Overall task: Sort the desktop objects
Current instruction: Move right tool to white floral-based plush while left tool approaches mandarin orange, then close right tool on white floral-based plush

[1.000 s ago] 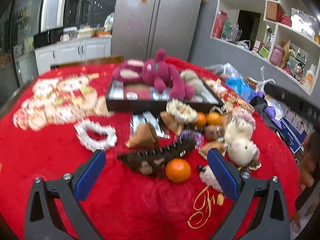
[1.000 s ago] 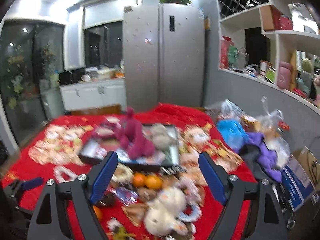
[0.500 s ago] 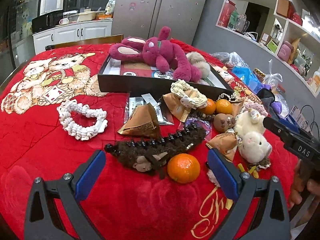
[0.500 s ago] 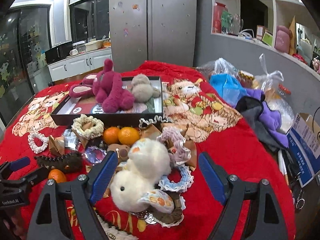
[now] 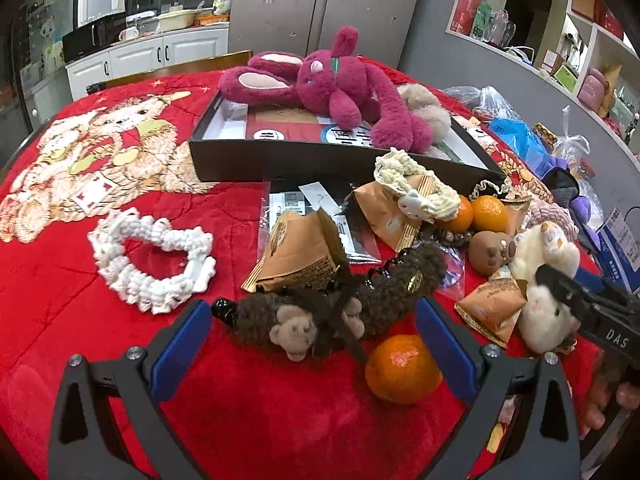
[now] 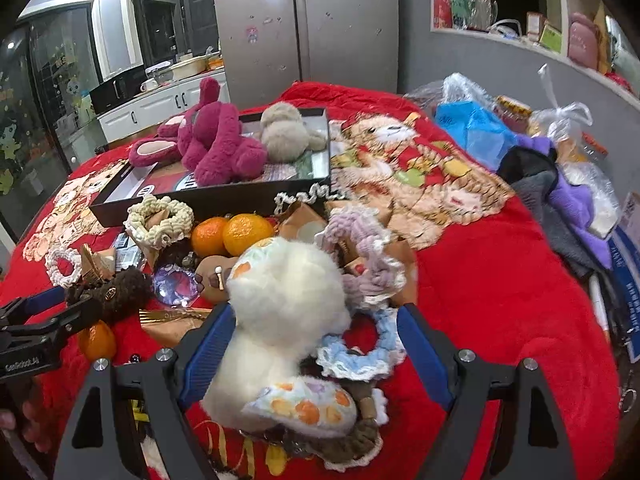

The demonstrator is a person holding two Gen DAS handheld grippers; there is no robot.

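Blue pads line both my claws, and both stand released, gripping nothing. My left gripper [image 5: 312, 332] has its jaws spread either side of a brown furry hair claw [image 5: 332, 300] lying on the cloth; a lone orange [image 5: 402, 370] sits just inside the right pad. My right gripper [image 6: 310, 340] straddles a white plush toy [image 6: 288, 308], jaws wide; I cannot tell whether the left pad touches its fur. A blue-and-white scrunchie [image 6: 360, 354] lies against the toy on its right.

Outward from there, the surface is a red plush blanket [image 5: 60, 300] printed with teddy bears, covering the whole table. To the left lies a white scrunchie [image 5: 150, 256], apart from the rest. Between the claws and the box sit tan snack packets [image 5: 304, 252], a cream scrunchie [image 5: 412, 190] and two oranges [image 6: 232, 234] side by side. Farther off, a shallow black box [image 5: 280, 160] holds a magenta plush rabbit [image 5: 332, 84] and a beige plush [image 6: 286, 132].

On the right edge of the table are plastic bags [image 6: 476, 120] and purple and grey clothing [image 6: 560, 196]. Beyond the table stands a steel refrigerator [image 6: 304, 20], white cabinets [image 5: 132, 56] to its left, and open wall shelves [image 5: 560, 20] to the right.
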